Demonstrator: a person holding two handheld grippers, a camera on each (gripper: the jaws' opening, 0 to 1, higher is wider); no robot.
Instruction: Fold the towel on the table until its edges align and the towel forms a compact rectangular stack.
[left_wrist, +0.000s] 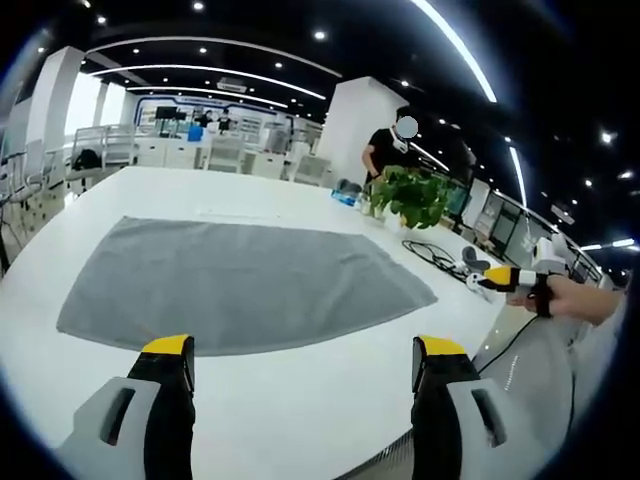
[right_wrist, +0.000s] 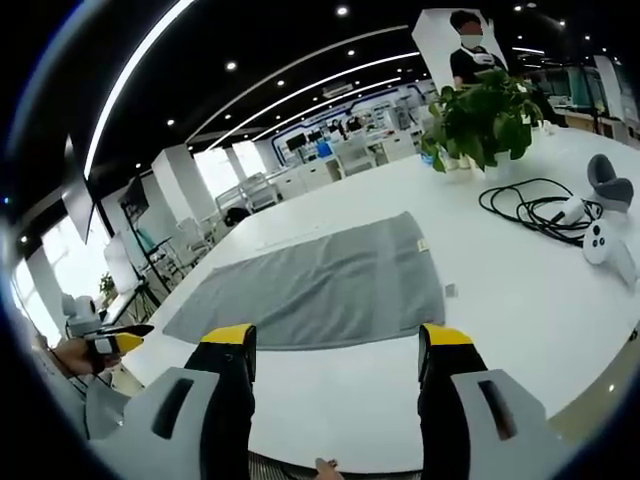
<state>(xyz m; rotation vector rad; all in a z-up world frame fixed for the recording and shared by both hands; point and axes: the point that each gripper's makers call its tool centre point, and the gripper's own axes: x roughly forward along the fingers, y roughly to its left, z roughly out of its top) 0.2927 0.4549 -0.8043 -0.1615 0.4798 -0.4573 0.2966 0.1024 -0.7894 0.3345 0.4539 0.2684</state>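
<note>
- The grey towel (left_wrist: 240, 285) is lying flat and unfolded on the white table (left_wrist: 300, 410), spread out in one layer.
- The left gripper (left_wrist: 302, 362) is hovering just short of the towel's near edge, its yellow-tipped jaws spread wide, holding nothing and touching nothing.
- The right gripper (right_wrist: 336, 350) is hanging over bare table just short of the towel (right_wrist: 320, 285), its jaws also spread wide and empty.
- A potted plant (right_wrist: 480, 115) is standing beyond the towel, and a person in black is standing behind it.
- A coiled black cable (right_wrist: 530, 210) and white controllers (right_wrist: 597, 240) are lying beside the towel, well apart from it.
</note>
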